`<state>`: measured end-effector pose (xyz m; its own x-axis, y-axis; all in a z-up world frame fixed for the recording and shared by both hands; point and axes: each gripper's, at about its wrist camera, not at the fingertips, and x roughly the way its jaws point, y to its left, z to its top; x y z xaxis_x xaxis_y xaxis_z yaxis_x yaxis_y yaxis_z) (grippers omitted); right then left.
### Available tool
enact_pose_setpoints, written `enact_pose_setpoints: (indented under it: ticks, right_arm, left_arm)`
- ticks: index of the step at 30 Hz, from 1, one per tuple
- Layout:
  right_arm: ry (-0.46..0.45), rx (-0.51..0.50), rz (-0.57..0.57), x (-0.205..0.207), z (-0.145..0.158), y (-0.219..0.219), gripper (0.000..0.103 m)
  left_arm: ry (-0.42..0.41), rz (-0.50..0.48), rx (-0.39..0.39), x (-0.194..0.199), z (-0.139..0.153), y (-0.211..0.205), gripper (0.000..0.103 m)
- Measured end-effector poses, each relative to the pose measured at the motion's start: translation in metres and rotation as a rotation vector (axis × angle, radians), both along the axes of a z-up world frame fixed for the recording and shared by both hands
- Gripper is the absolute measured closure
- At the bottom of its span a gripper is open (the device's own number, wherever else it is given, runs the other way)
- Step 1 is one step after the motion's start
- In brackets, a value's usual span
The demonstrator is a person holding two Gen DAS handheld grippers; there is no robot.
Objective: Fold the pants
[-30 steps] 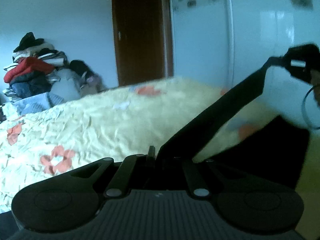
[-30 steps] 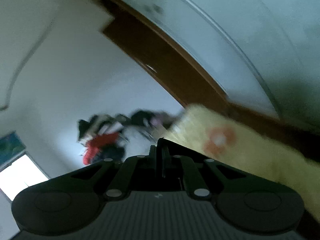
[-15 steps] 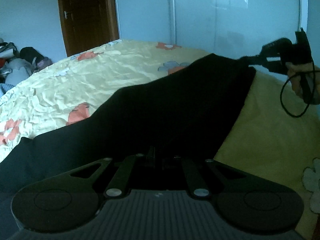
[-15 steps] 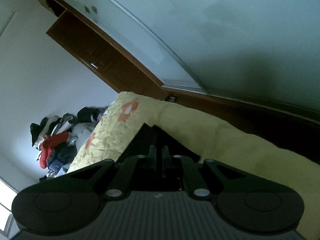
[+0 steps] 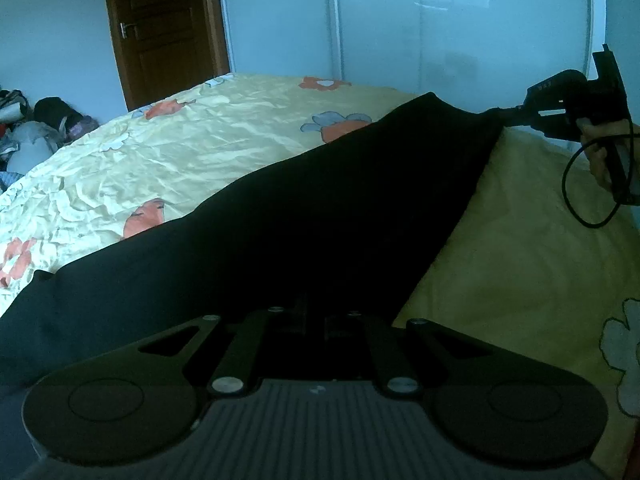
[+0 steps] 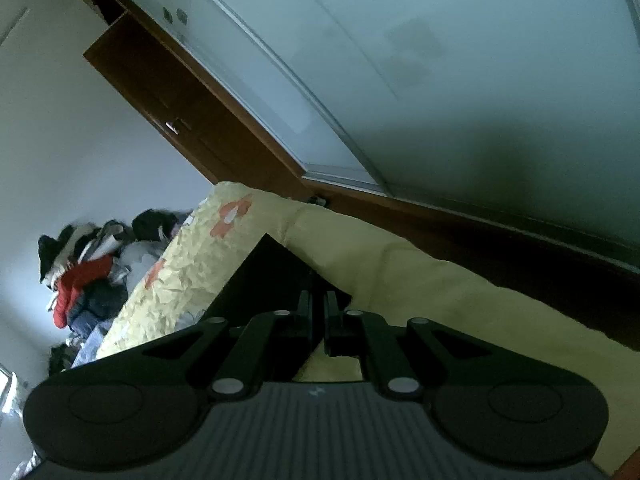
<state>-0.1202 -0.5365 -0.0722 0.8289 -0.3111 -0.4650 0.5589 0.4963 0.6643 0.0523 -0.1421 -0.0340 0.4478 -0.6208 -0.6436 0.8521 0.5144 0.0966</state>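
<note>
pants (image 5: 320, 208) lowered onto bed (image 5: 192, 152), left tool (image 5: 316, 320) and right tool (image 6: 318, 312) both clamped on fabric

No readable text is showing anywhere. Small pale markings are sitting on the right gripper (image 5: 505, 112) body in the left wrist view, too blurred to read.

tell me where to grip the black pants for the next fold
Keep the black pants by the two corners of the lifted edge, where the left hand-held gripper and right hand-held gripper are shut on them, each approaching from outside; that edge hangs taut over the yellow bedspread.
</note>
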Motion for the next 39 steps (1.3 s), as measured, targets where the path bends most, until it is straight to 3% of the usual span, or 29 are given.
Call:
enact_pose_setpoints:
  ticks: [5, 6, 7, 9, 11, 14, 18, 21, 23, 26, 27, 30, 35, 39]
  right_arm:
    - [0.060, -0.011, -0.004, 0.002, 0.004, 0.001, 0.093]
    - [0.077, -0.029, -0.036, 0.001, 0.007, 0.002, 0.093]
    - [0.083, -0.057, -0.077, -0.003, 0.011, 0.003, 0.093]
    - [0.082, -0.174, -0.182, -0.011, 0.024, 0.012, 0.093]
    - [0.066, -0.281, -0.186, -0.006, 0.040, 0.025, 0.092]
    - [0.089, -0.361, 0.070, 0.036, 0.057, 0.047, 0.091]
    - [0.153, -0.442, 0.535, 0.108, 0.059, 0.110, 0.091]
    - [0.180, -0.511, 0.797, 0.142, 0.052, 0.171, 0.090]
    - [0.214, -0.551, 0.946, 0.154, 0.044, 0.208, 0.091]
    - [0.311, -0.634, 1.063, 0.160, 0.031, 0.238, 0.091]
    - [0.306, -0.662, 1.073, 0.154, 0.031, 0.239, 0.090]
    - [0.302, -0.613, 1.033, 0.152, 0.042, 0.217, 0.089]
    - [0.302, -0.583, 0.871, 0.178, 0.045, 0.173, 0.089]
    - [0.369, -0.565, 0.830, 0.198, 0.024, 0.144, 0.089]
  left_arm:
    - [-0.014, -0.014, 0.017, -0.007, 0.001, -0.001, 0.073]
    - [-0.024, -0.016, 0.024, -0.010, 0.003, -0.001, 0.061]
    - [-0.036, -0.020, 0.025, -0.014, 0.005, 0.001, 0.048]
    - [-0.049, -0.040, 0.012, -0.020, 0.011, 0.006, 0.037]
    - [-0.036, -0.076, -0.022, -0.024, 0.019, 0.014, 0.034]
    - [-0.027, -0.066, -0.048, -0.021, 0.029, 0.026, 0.032]
    - [-0.046, 0.149, -0.019, 0.009, 0.030, 0.047, 0.032]
    - [-0.029, 0.297, 0.010, 0.032, 0.024, 0.064, 0.033]
    - [-0.002, 0.318, 0.026, 0.040, 0.019, 0.070, 0.032]
    - [0.017, 0.267, 0.103, 0.036, 0.008, 0.066, 0.032]
    - [-0.001, 0.247, 0.116, 0.030, 0.006, 0.064, 0.032]
    - [-0.048, 0.208, 0.102, 0.024, 0.011, 0.055, 0.031]
    - [-0.087, 0.266, 0.071, 0.057, 0.017, 0.029, 0.019]
    - [-0.020, 0.325, 0.118, 0.103, 0.005, 0.010, 0.017]
